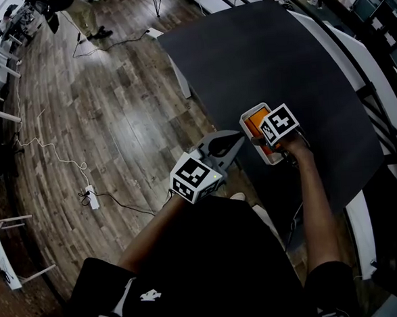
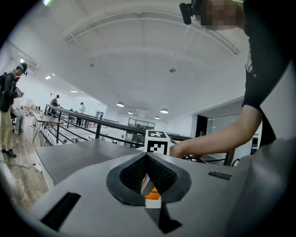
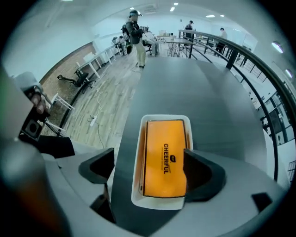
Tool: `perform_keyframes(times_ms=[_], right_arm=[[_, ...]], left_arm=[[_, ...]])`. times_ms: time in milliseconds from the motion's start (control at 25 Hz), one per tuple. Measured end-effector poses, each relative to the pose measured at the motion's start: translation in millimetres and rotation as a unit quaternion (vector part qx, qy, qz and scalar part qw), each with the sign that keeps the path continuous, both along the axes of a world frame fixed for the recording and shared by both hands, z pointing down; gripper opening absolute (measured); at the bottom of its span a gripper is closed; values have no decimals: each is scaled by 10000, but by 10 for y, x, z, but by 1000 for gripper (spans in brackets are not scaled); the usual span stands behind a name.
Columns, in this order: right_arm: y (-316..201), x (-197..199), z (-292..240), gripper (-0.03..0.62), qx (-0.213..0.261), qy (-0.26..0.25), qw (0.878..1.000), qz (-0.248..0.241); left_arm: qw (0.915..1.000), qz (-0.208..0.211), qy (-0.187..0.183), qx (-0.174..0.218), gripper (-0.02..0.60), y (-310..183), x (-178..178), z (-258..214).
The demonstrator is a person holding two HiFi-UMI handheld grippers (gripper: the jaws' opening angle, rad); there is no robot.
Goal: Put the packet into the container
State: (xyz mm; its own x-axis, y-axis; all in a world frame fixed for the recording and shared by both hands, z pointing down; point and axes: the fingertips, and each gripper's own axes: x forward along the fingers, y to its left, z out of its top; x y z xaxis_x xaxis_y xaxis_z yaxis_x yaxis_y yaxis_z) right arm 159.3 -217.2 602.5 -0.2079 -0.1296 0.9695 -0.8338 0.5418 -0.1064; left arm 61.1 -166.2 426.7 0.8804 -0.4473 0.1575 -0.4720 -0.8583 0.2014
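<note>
Left gripper [image 2: 147, 159], at the centre of its own view, has the jaws shut together with nothing between them. Right gripper [image 3: 149, 171] is wide open above the orange packet [image 3: 164, 157], which lies flat inside the white container [image 3: 164, 118], lower centre.

Floor: brown wood planks [image 1: 100, 107], with a white power strip [image 1: 91, 196] and loose cables.
Bench: dark grey top [image 1: 266, 55].
Railing: black [image 2: 98, 129], past the bench's far edge.
Ceiling: white, round lights [image 2: 164, 111].
</note>
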Motion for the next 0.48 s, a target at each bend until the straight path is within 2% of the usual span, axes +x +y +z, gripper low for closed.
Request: perform_keyframes(times_ms=[200,280,480], right_arm=[[19,-136,-319,278,633,-606,9961,107],[43,-196,-445,236,894,-890,9919,118],[54,-262,-885,12,1978,-1471,9690,175]], left_arm=[[10000,41,0,-20,5,29,51,34],[10000,80,9,-37,5,42,81,45],[9997,227,56,-65,5,72,147,34]])
